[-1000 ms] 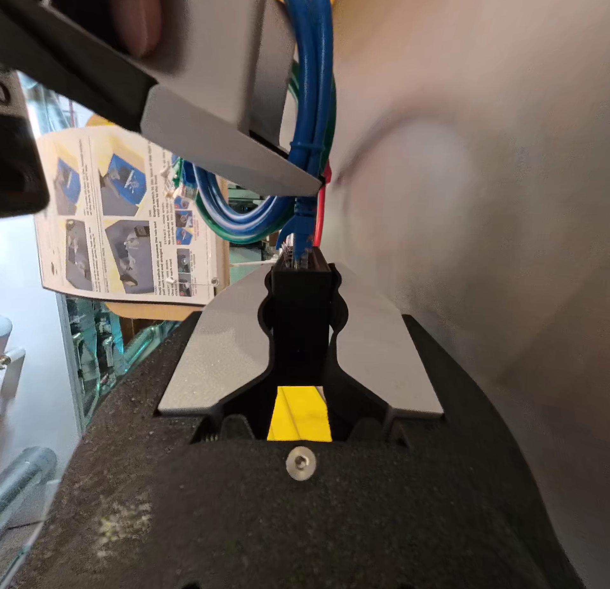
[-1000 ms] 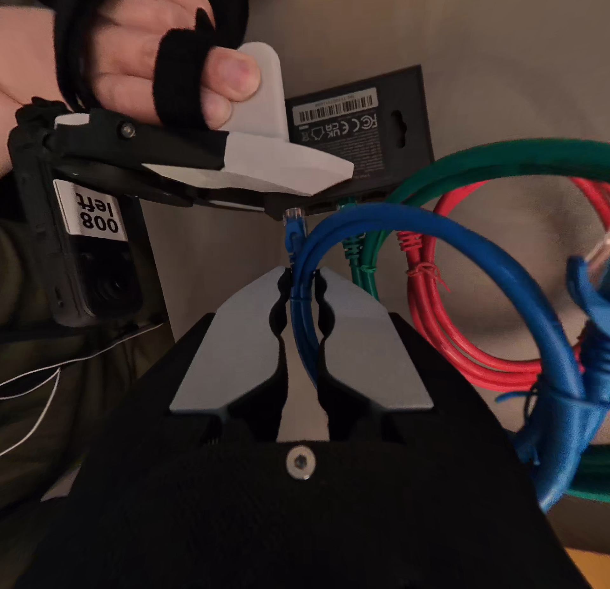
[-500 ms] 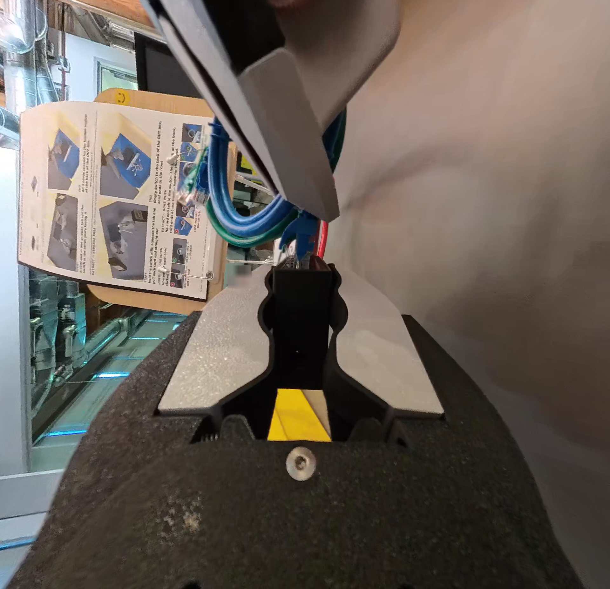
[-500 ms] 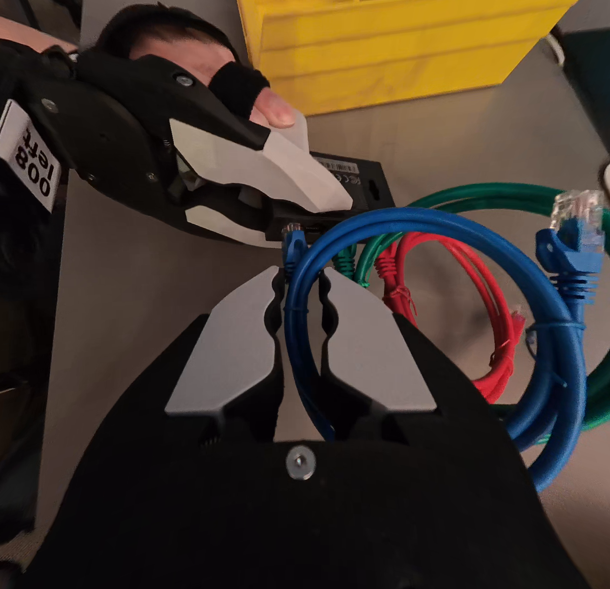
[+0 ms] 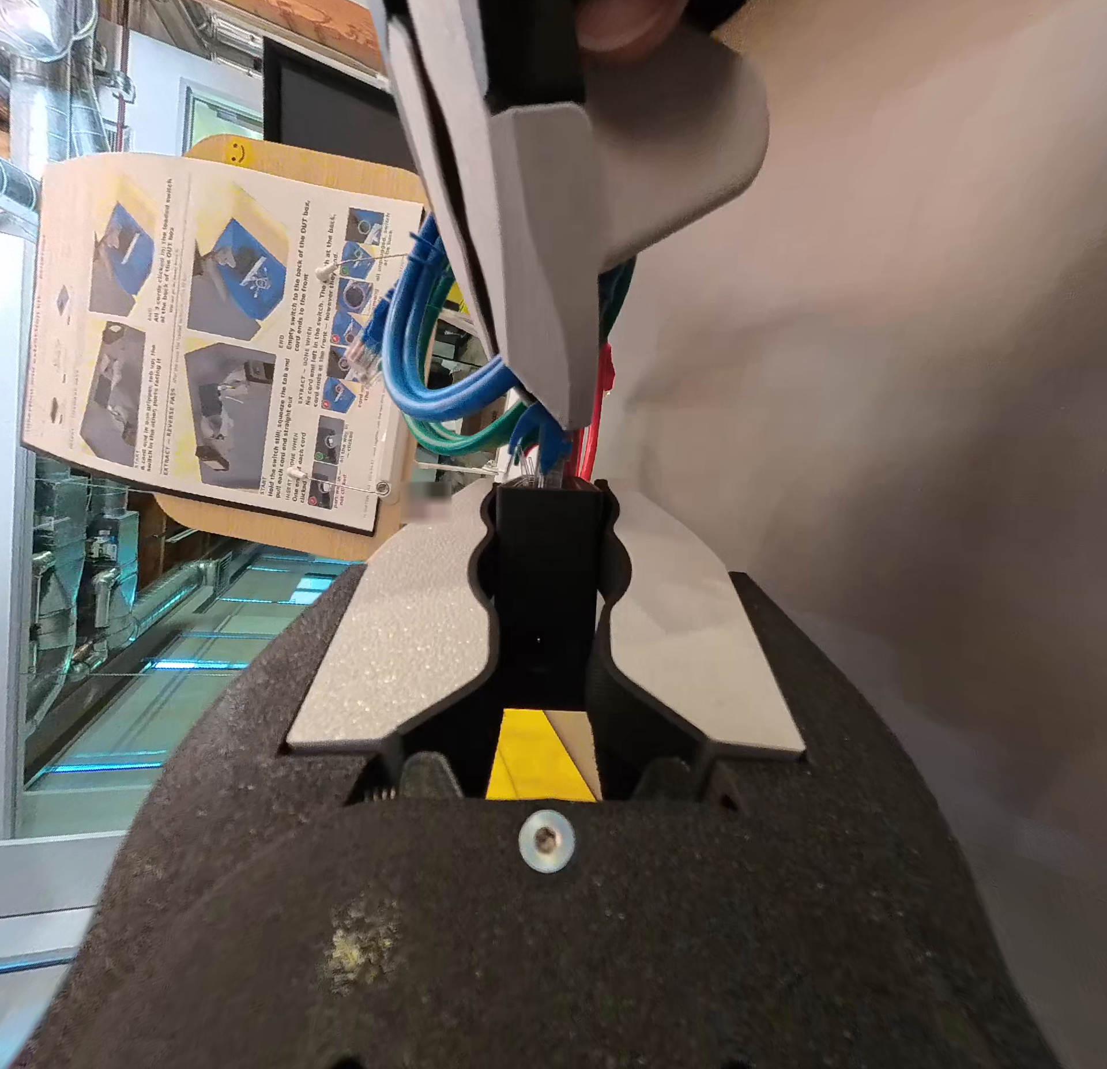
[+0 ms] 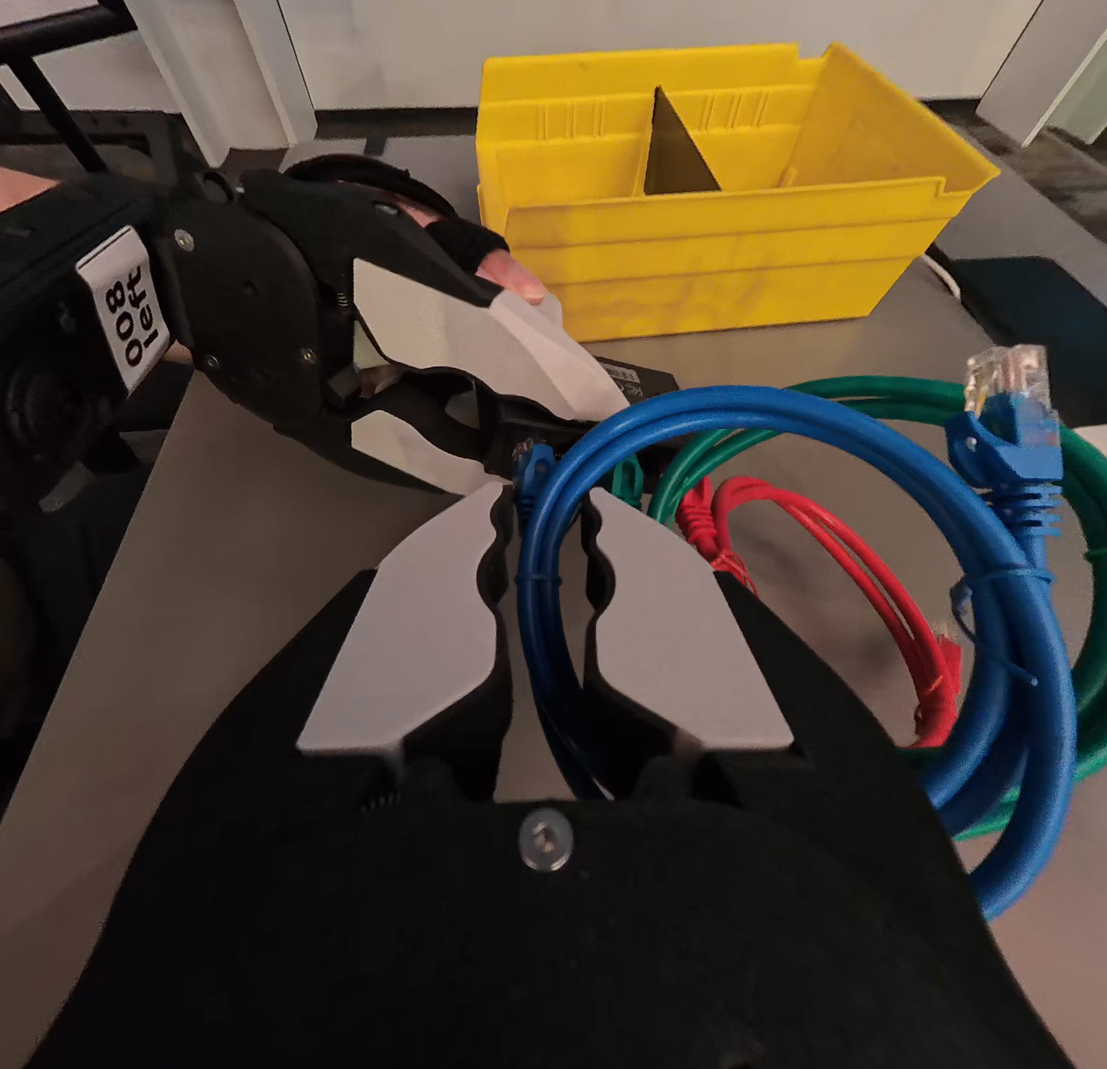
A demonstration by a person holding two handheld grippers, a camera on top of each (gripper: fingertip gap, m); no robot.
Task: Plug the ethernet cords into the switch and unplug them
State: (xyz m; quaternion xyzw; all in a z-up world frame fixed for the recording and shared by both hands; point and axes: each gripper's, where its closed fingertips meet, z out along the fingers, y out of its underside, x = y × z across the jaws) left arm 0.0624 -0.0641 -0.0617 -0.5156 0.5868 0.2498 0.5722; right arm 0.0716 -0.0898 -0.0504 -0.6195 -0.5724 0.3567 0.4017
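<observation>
My left gripper [image 5: 548, 495] is shut on the black switch [image 5: 548, 561], which I see edge-on between its fingers. In the right wrist view it [image 6: 533, 432] holds the switch [image 6: 635, 375] from the left, just above the table. My right gripper [image 6: 545, 492] is shut on the blue cord [image 6: 779, 417] just behind its plug [image 6: 530, 462], whose tip is at a switch port; I cannot tell whether it is seated. A green cord [image 6: 898, 390] and a red cord [image 6: 838, 537] sit in the neighbouring ports. The right gripper [image 5: 563, 405] hangs over the ports.
A yellow divided bin [image 6: 719, 261] stands on the grey table [image 6: 239, 561] behind the switch. The cords' coils lie to the right, with the blue cord's free plug [image 6: 1012, 417] sticking up. A printed instruction sheet [image 5: 209, 345] hangs on a board.
Both grippers have kept their grips. The right wrist view has swung from looking down on the switch to a lower, flatter angle, and the yellow bin has come into view.
</observation>
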